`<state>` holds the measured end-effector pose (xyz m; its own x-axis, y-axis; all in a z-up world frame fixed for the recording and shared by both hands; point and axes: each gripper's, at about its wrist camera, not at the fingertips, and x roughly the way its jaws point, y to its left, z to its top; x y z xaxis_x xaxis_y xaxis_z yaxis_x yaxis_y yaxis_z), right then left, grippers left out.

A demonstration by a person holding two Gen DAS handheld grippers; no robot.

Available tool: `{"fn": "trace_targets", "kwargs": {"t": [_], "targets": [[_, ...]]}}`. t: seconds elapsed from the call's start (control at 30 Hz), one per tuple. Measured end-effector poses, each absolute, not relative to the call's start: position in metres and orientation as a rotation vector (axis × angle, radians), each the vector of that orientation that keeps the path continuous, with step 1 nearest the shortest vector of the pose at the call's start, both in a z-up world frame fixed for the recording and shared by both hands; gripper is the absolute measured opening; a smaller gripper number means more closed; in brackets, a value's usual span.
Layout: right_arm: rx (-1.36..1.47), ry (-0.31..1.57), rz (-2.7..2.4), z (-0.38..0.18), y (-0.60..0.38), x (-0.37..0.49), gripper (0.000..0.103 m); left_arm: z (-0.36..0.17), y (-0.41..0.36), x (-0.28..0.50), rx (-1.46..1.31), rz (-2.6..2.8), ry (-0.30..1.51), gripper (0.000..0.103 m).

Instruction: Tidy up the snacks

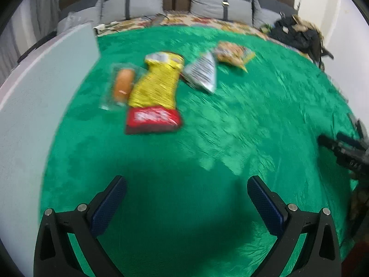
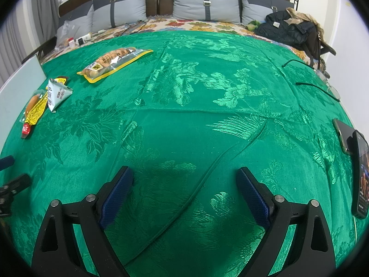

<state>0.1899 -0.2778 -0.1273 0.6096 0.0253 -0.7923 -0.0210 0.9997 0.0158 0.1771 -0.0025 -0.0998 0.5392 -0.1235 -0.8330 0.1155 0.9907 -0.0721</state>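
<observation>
Several snack packs lie on a green cloth (image 1: 230,127). In the blurred left wrist view a yellow and red packet (image 1: 154,92) has a clear-wrapped bun (image 1: 123,84) at its left, a silver-white packet (image 1: 203,71) at its right and a yellow-edged biscuit pack (image 1: 234,54) beyond. My left gripper (image 1: 186,184) is open over bare cloth, short of the snacks. The right wrist view shows the biscuit pack (image 2: 115,61), the silver-white packet (image 2: 57,94) and the yellow and red packet (image 2: 34,112) far left. My right gripper (image 2: 185,175) is open and holds nothing.
A pale board (image 1: 34,115) borders the cloth on the left. Two phones (image 2: 352,152) and a pair of glasses (image 2: 322,85) lie at the right edge. Dark clothes (image 2: 288,30) and grey cushions (image 2: 205,4) sit at the back. The other gripper (image 1: 346,152) shows at far right.
</observation>
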Motion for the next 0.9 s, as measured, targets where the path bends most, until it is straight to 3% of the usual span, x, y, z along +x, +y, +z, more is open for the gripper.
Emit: {"fn": "trace_targets", "kwargs": {"t": [0.17,0.23,0.4,0.5,0.57,0.63,0.73,0.9], "targets": [[0.005,0.915,0.027,-0.127,-0.278,0.190,0.095,-0.065,0.044,0.222,-0.090,-0.031,0.940,0.102],[0.005,0.915,0.027,-0.127,-0.278,0.190,0.095,-0.060,0.060,0.247,-0.145,0.001,0.930,0.094],[0.005,0.915,0.027,-0.127,-0.278,0.190,0.095,-0.082,0.074,0.310,-0.114,0.062,1.031,0.080],[0.005,0.915,0.027,-0.127,-0.278,0.190,0.095,-0.105,0.071,0.331,-0.103,0.059,1.090,0.079],[0.005,0.915,0.027,-0.127,-0.278,0.190,0.095,-0.111,0.072,0.334,-0.106,0.056,1.089,0.069],[0.005,0.915,0.028,-0.127,-0.278,0.190,0.095,-0.109,0.069,0.328,-0.082,0.015,1.051,0.036],[0.005,0.915,0.028,-0.127,-0.278,0.190,0.095,-0.106,0.065,0.314,-0.061,-0.017,1.047,0.028],[0.005,0.915,0.028,-0.127,-0.278,0.190,0.095,-0.102,0.059,0.258,-0.062,-0.096,1.067,0.025]]}}
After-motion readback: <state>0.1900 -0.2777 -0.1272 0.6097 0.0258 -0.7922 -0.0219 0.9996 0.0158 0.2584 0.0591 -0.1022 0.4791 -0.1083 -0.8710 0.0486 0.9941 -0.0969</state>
